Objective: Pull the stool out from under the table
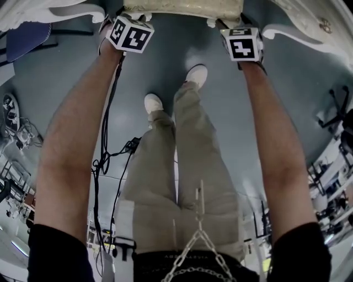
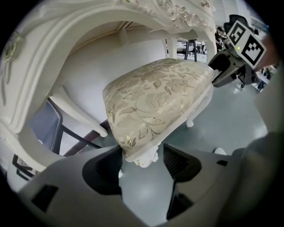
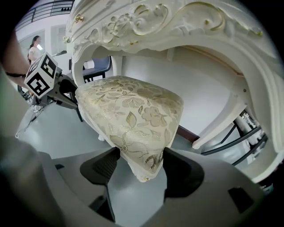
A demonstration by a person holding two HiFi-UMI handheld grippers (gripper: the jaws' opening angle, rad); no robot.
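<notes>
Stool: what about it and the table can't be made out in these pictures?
- Stool, head view: only a strip of the seat shows; the top edge cuts off the rest.
- Stool legs, both gripper views: the seat hides most of them.
- Table: its top surface is outside every view; only the carved front and underside show.

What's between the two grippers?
The stool: its cushioned seat spans the gap, one corner between each gripper's jaws, left gripper and right gripper. Both gripper views show it.
</notes>
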